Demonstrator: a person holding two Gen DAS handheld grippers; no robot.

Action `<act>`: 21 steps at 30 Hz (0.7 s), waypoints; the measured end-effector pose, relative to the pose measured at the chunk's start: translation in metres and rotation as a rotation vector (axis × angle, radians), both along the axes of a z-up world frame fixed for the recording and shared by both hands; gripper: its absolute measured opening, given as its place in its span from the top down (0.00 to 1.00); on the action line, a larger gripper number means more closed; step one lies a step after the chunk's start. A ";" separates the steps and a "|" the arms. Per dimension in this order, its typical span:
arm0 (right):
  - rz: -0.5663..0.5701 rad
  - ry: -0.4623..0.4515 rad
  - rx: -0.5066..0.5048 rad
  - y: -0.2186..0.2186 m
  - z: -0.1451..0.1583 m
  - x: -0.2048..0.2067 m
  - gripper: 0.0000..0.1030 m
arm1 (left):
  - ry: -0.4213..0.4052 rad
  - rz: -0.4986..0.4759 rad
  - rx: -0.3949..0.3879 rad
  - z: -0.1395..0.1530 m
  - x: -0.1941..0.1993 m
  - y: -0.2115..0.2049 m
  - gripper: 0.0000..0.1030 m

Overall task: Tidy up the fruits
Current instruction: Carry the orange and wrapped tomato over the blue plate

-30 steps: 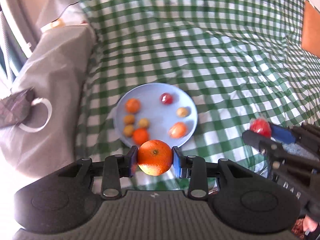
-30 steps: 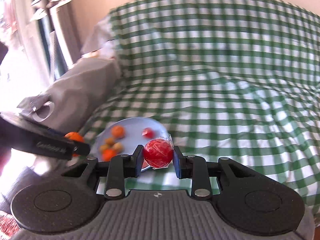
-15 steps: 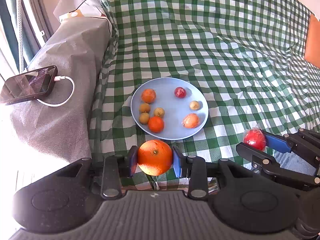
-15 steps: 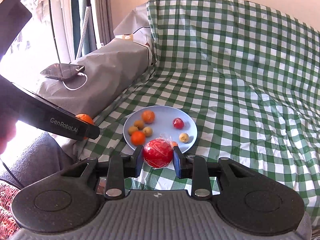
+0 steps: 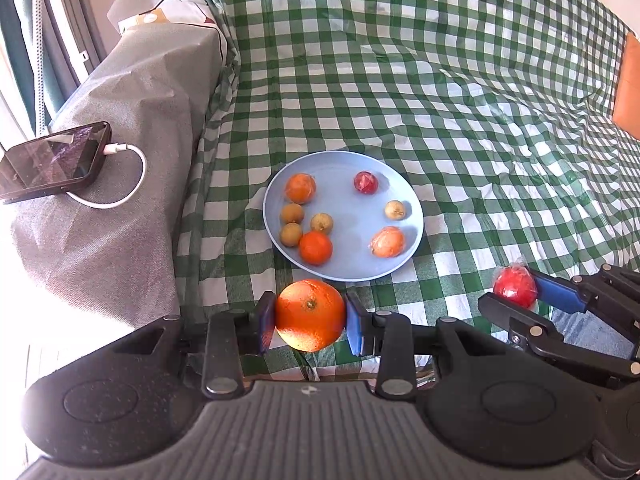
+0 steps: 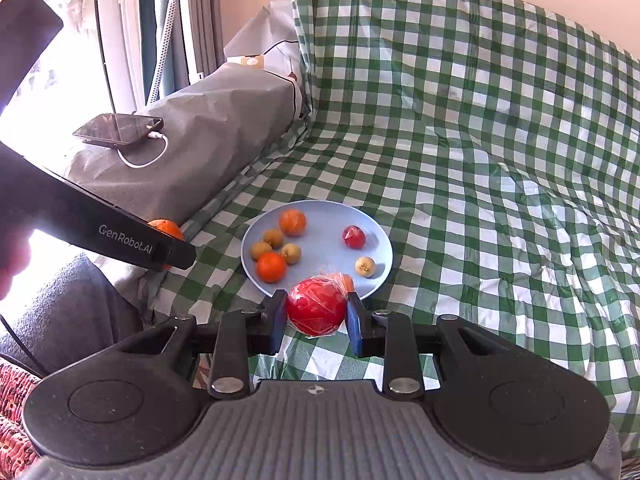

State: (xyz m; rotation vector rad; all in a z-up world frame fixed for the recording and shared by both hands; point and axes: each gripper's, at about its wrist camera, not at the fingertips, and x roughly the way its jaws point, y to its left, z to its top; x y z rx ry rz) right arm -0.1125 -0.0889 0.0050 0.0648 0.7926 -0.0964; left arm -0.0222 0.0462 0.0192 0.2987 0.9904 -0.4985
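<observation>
A blue plate (image 5: 348, 258) (image 6: 372, 236) lies on the green checked cloth and holds several small fruits: oranges, brown round ones, a small red one and a wrapped orange one. My left gripper (image 5: 311, 316) is shut on a large orange (image 5: 310, 314), held near the plate's front edge. My right gripper (image 6: 316, 312) is shut on a plastic-wrapped red fruit (image 6: 316, 306) just before the plate's near rim. It also shows in the left wrist view (image 5: 515, 289), right of the plate.
A grey covered armrest (image 5: 120, 184) stands left of the plate with a phone (image 5: 52, 160) on a white charging cable on it. The checked cloth (image 5: 460, 100) stretches far and right. An orange cushion (image 5: 628, 88) sits at the far right edge.
Both grippers have drawn back and up from the plate, each still holding its fruit. The plate now sits farther ahead and the armrest with the phone has come into view.
</observation>
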 end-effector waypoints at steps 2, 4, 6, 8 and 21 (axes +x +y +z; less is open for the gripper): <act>0.000 0.006 0.003 -0.002 -0.001 0.001 0.69 | 0.000 0.002 0.001 -0.001 0.002 0.000 0.61; 0.001 0.010 0.006 -0.004 -0.003 0.002 0.69 | 0.002 0.004 0.002 -0.002 0.005 -0.001 0.61; -0.002 0.015 0.009 -0.005 -0.004 0.005 0.69 | 0.003 0.009 0.002 -0.003 0.010 -0.002 0.61; -0.005 0.018 0.012 -0.007 -0.006 0.008 0.69 | 0.007 0.014 0.001 -0.004 0.016 -0.003 0.61; -0.015 0.041 0.021 -0.017 -0.020 0.047 0.69 | 0.012 0.029 0.006 -0.016 0.059 -0.025 0.61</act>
